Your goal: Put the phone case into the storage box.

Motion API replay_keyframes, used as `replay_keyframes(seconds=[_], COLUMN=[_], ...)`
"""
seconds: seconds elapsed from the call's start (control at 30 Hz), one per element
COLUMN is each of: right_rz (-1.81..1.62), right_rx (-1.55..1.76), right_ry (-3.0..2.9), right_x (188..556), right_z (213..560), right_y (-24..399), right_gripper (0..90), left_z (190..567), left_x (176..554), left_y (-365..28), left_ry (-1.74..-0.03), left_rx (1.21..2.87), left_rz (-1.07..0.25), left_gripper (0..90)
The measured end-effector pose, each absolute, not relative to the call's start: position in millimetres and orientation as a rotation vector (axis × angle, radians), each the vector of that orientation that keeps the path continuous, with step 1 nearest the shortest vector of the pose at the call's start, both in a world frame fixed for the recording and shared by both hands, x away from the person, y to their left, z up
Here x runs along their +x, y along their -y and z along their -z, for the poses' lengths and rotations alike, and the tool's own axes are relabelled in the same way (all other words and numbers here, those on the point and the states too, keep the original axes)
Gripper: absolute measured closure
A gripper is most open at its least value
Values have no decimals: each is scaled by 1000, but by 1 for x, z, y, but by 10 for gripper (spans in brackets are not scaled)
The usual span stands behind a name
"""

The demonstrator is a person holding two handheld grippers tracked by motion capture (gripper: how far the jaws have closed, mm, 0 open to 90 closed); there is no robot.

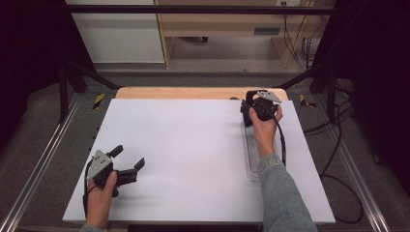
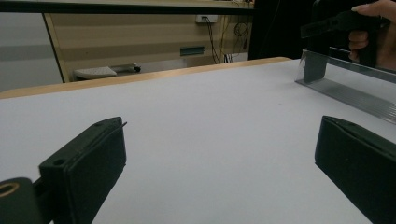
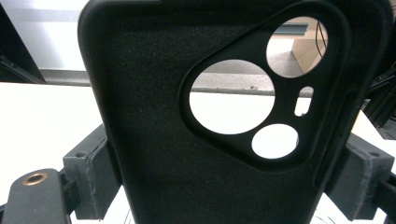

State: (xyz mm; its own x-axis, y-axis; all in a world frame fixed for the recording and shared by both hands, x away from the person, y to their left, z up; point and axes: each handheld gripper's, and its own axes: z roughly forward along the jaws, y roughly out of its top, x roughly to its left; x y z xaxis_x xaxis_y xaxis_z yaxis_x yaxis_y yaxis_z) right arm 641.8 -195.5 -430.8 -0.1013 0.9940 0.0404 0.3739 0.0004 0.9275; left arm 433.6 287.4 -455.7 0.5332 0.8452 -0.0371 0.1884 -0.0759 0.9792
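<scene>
A black phone case (image 3: pixel 154 140) stood upright between the right gripper (image 3: pixel 224 182)'s fingers (image 3: pixel 91 179), which pressed on its two side edges and grasped it, its camera cut-outs toward the upper right in the right gripper view. That gripper (image 1: pixel 258 108) was at the far right of the white desk (image 1: pixel 193 150), above the far end of a clear tray (image 1: pixel 251 159). The left gripper (image 1: pixel 129 162) was at the near left, its fingers (image 2: pixel 88 172) released and wide apart, well apart from the case.
</scene>
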Motion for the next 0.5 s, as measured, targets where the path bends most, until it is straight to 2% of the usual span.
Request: replay_keyframes(seconds=[0.5], right_rz=[-1106], right_rx=[1452], right_ry=[-1575], right_x=[641], right_z=[430], right_y=[195], right_gripper=[124], left_z=[455], left_x=[433], left_y=[-285], left_ry=[-902], left_rx=[1583], left_rz=[-685], left_gripper=[23])
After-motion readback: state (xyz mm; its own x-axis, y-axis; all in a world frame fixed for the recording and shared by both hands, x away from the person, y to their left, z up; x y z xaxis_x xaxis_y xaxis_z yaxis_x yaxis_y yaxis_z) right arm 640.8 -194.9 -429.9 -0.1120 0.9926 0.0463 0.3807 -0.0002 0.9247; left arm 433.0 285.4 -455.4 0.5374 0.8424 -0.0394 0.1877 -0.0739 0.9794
